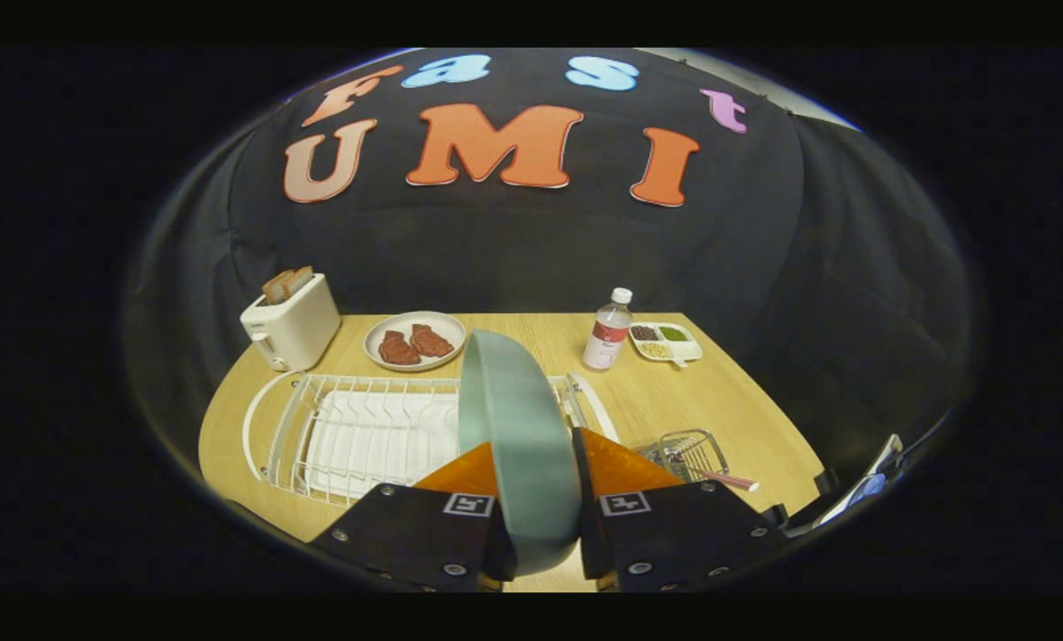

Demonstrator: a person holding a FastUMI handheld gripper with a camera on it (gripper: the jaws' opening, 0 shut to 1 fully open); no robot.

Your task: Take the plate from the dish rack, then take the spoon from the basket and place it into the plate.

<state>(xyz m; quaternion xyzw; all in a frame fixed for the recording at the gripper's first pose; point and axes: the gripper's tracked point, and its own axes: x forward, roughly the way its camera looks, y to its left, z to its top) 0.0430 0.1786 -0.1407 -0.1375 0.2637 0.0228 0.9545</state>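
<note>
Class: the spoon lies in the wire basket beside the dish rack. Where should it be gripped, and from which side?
Grip the handle: it juts over the rim of the basket, free of the wires. Come from above, jaws across it. First the gripper, shut on the plate, must set that down.

Plate (518, 445): smooth, matt glaze, ceramic-looking, clamped on edge between both fingers of gripper (536, 499). Dish rack (318, 418): glossy white coated wire over smooth white plastic tray. Basket (692, 452): bare shiny metal wire. Table (754, 418): pale wood grain, satin finish. Toaster (291, 328): glossy cream plastic. Bottle (609, 331): clear plastic, paper label.
</note>
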